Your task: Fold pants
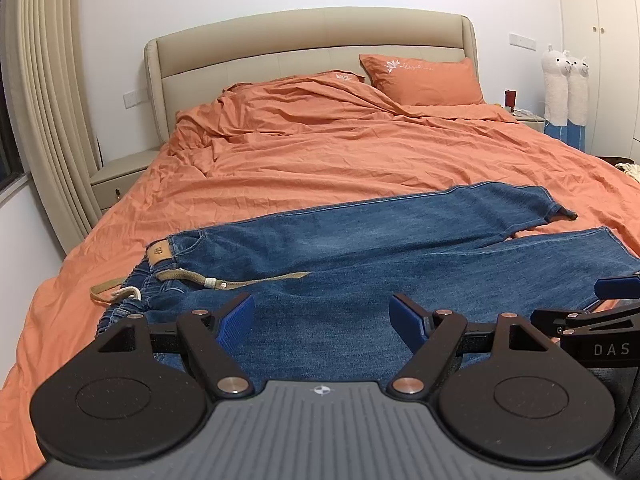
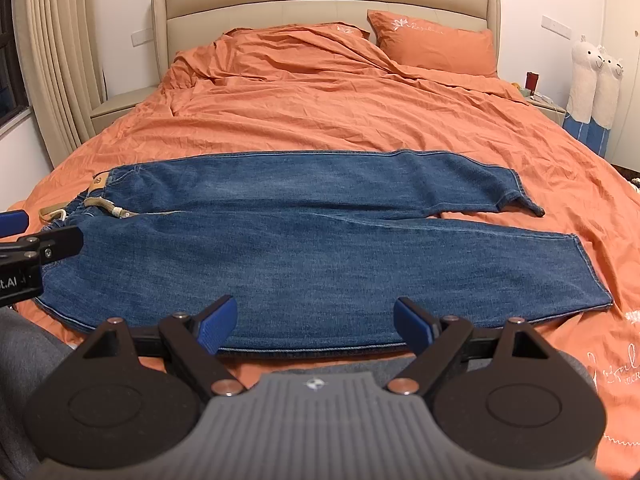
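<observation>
left hand-held gripper (image 1: 322, 316): tilted down, jaws apart, empty | right hand-held gripper (image 2: 314, 322): same | jeans (image 2: 280, 248) flat ahead on bed (image 2: 320, 112)

Bed with orange duvet (image 2: 340, 112), creased, filling mid-frame. Beige padded headboard (image 2: 320, 0) at top centre. Orange pillow (image 2: 436, 44) upper right. Cream curtain (image 2: 52, 52) at left edge. Two plush alpacas (image 2: 596, 76) at right edge, upright against the wall. Nightstand (image 1: 120, 176) at left.
</observation>
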### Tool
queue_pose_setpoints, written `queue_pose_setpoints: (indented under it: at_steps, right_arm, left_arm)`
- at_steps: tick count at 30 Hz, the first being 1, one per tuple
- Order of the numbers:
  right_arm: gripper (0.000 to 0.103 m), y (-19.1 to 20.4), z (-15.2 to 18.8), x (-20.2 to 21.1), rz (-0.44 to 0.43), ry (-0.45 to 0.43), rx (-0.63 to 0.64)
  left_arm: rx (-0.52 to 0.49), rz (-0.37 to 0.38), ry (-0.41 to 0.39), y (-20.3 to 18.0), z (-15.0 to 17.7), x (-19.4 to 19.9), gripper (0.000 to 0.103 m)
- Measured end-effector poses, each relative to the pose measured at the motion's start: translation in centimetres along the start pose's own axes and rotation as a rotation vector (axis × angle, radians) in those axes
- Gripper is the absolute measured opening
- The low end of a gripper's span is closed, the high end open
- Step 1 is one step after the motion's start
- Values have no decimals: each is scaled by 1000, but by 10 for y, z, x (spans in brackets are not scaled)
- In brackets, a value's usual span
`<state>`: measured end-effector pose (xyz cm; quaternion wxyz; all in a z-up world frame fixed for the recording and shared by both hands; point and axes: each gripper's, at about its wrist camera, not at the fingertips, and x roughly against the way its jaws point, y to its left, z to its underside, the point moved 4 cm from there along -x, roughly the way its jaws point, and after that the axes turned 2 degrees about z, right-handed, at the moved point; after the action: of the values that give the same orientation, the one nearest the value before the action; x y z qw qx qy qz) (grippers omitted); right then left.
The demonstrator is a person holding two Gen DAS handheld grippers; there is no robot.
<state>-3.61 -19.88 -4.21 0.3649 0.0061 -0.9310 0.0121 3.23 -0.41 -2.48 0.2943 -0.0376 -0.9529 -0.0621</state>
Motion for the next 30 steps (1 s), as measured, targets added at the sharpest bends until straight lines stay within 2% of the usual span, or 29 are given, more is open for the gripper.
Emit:
queue_pose_setpoints:
  at_steps: [30]
  right_arm:
    - [82,-2,4,3,28,37,-10]
  left_arm:
    - [7,18,22,-1,8,-4,90]
